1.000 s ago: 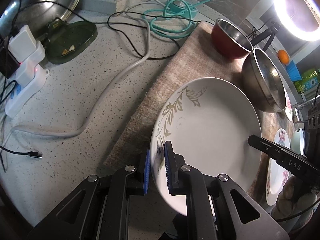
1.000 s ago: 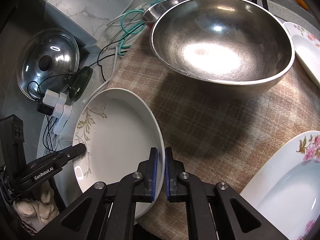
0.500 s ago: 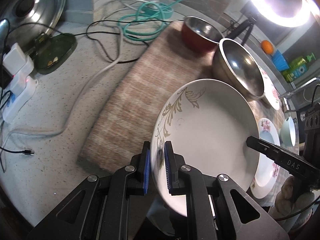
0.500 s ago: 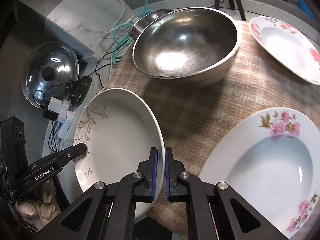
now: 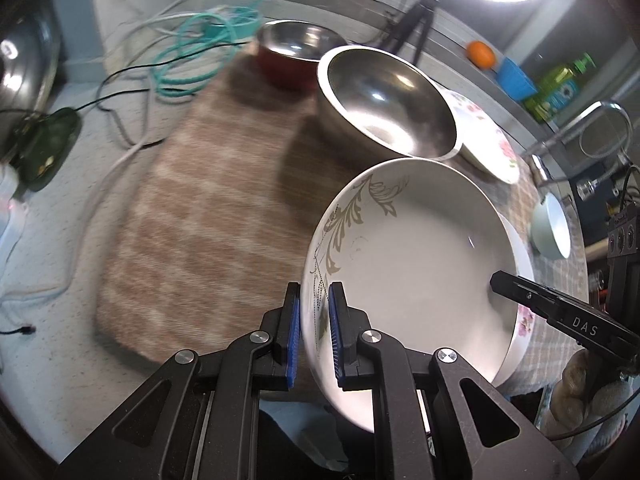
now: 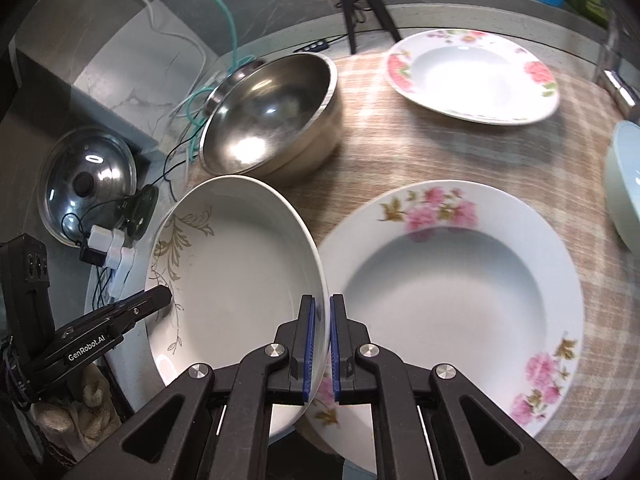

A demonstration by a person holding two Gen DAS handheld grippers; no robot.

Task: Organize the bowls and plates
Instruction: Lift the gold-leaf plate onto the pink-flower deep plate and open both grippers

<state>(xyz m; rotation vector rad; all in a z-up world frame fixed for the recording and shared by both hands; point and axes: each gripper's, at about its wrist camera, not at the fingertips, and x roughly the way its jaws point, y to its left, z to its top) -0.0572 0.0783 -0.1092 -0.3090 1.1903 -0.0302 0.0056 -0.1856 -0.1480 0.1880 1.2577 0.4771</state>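
Note:
A white plate with a gold leaf pattern (image 5: 416,248) is held in the air by both grippers. My left gripper (image 5: 314,336) is shut on its left rim. My right gripper (image 6: 320,344) is shut on its right rim (image 6: 316,264). The plate (image 6: 236,264) hangs tilted over the left edge of a pink-flowered plate (image 6: 452,292) on the checked mat (image 6: 400,144). The flowered plate's rim also shows in the left wrist view (image 5: 522,280). A large steel bowl (image 6: 272,116) stands behind, and a red bowl (image 5: 296,52) behind that.
A second flowered plate (image 6: 472,76) lies at the back right, and a pale green bowl (image 6: 624,184) at the right edge. Cables (image 5: 200,52), a pot lid (image 6: 88,184) and a power strip (image 6: 114,246) lie on the counter left of the mat.
Both grippers have carried the gold-patterned plate to the right, from the mat's left end to over the pink-flowered plate. The plate has tilted more.

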